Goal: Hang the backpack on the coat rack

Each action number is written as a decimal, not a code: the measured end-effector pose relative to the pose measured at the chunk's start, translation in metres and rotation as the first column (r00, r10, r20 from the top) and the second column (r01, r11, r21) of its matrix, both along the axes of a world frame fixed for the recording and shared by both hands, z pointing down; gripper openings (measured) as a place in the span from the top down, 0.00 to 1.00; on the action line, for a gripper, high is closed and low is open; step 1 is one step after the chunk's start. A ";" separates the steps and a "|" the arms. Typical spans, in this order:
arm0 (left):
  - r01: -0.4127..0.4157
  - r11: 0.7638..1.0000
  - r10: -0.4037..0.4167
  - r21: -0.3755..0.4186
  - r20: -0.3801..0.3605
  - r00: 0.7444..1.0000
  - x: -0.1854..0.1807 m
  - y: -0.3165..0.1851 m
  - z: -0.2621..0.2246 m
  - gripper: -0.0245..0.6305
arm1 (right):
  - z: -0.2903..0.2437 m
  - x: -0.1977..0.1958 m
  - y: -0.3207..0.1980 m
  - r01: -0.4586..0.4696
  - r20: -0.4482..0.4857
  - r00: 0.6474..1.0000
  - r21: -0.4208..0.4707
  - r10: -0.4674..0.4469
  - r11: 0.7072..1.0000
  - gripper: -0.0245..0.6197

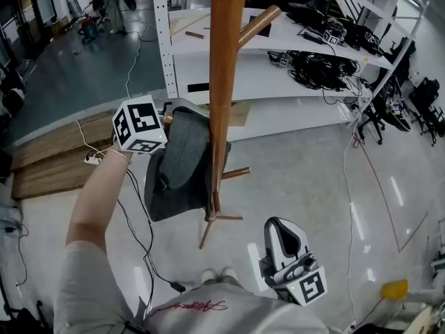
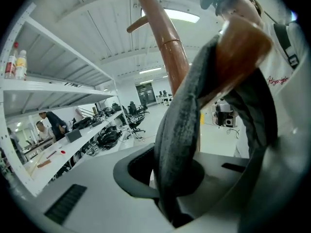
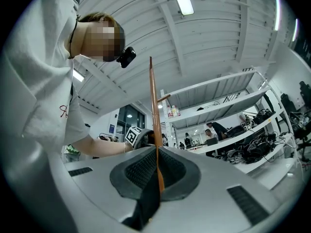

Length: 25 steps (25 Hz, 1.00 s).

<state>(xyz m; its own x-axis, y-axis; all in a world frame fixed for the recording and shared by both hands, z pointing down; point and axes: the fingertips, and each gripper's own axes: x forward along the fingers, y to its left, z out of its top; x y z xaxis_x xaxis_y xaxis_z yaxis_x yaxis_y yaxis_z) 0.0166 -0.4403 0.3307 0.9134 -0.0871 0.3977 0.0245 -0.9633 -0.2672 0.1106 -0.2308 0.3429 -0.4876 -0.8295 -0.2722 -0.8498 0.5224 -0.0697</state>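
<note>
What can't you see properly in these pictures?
- Head view: rack top, cut off by the upper edge.
- Head view: part of its foot, behind the backpack.
- Left gripper view: peg tip, blurred because too close.
- Left gripper view: bottle labels, too small.

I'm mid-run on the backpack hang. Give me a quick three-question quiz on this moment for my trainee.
1. Multiple choice: what are the left gripper jaws closed on?
A) the grey backpack's strap
B) a cable
C) nothing
2. True or false: the right gripper is clamped on the coat rack pole.
3. Fill in: in the left gripper view, the strap loops over a wooden ____.

Key
1. A
2. False: it hangs low, apart from the rack, jaws together on nothing.
3. peg
</note>
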 end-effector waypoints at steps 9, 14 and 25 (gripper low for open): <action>0.146 0.977 -0.190 -0.158 -0.315 0.930 -0.022 -0.015 0.002 0.66 | 0.001 -0.012 -0.002 0.031 -0.015 0.999 -0.006 -0.031 1.000 0.93; 0.241 0.953 -0.292 -0.184 -0.340 0.894 -0.056 -0.018 0.013 0.57 | 0.002 -0.021 -0.001 0.052 -0.013 0.999 -0.008 -0.052 0.999 0.93; 0.352 0.908 -0.416 -0.229 -0.375 0.829 -0.118 0.002 0.016 0.57 | 0.011 -0.044 0.022 0.089 -0.018 0.996 -0.005 -0.089 0.996 0.93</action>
